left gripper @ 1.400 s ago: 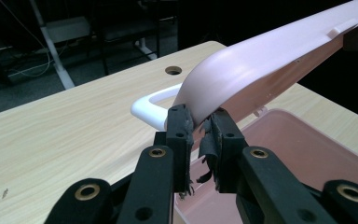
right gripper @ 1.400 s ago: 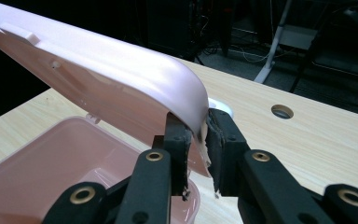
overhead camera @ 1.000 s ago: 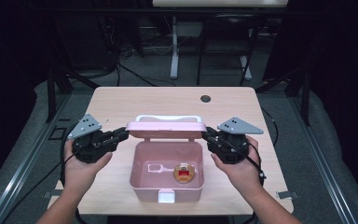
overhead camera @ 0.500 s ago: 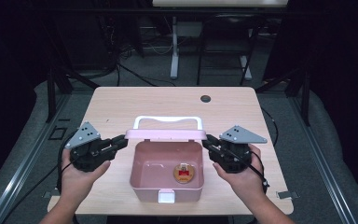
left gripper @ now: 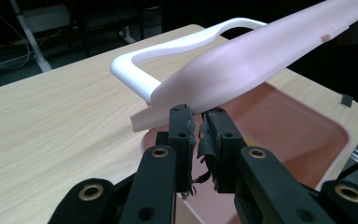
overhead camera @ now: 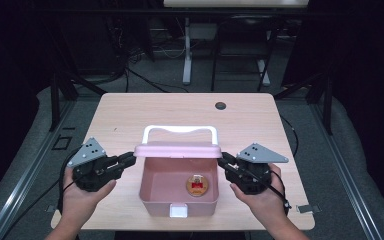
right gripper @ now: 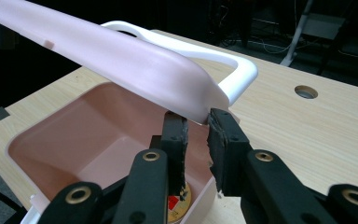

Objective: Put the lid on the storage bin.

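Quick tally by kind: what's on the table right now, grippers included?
Grippers: 2, left gripper and right gripper
Pink box: 1
Pink lid with white handle: 1
Round gold item in the box: 1
Total: 5

A round tin [overhead camera: 195, 185] lies in the box [overhead camera: 152, 192], under its raised lid [overhead camera: 177, 149], on the table [overhead camera: 130, 112]

One pink box [overhead camera: 156, 192], one lid [overhead camera: 176, 149], one round token [overhead camera: 196, 185], two tongs.
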`<state>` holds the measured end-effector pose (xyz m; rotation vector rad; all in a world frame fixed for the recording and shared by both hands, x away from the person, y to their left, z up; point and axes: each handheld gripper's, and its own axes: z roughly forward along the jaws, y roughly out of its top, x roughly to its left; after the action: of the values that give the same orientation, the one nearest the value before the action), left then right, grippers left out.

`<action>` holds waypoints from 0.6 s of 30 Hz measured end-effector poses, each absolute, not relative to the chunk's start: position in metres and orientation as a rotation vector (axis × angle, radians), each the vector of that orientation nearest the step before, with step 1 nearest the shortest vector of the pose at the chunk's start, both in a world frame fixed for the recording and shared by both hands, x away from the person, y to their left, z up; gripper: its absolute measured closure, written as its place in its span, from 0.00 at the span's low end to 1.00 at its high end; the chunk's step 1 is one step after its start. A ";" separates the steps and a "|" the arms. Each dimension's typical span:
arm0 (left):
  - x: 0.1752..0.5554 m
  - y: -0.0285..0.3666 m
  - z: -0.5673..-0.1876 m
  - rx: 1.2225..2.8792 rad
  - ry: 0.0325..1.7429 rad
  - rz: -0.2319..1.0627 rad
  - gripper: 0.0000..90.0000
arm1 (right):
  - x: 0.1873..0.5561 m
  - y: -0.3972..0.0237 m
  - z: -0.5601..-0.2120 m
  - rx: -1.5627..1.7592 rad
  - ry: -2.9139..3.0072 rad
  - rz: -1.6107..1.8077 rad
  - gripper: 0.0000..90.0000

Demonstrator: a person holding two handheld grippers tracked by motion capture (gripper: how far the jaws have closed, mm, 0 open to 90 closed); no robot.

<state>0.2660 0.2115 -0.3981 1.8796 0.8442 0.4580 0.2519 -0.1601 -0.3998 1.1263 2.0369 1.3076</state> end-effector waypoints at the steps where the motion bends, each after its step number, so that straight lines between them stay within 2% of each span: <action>1: 0.265 0.212 -0.398 1.886 0.843 0.457 0.90 | 0.251 -0.160 -0.401 1.126 2.038 1.308 0.85; 18: 0.256 0.215 -0.408 1.880 0.844 0.421 0.91 | 0.240 -0.164 -0.410 1.139 2.057 1.324 0.85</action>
<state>0.2565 0.2151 -0.4082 1.8802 0.8440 0.4209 0.2404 -0.1636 -0.4100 1.1388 2.0565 1.3240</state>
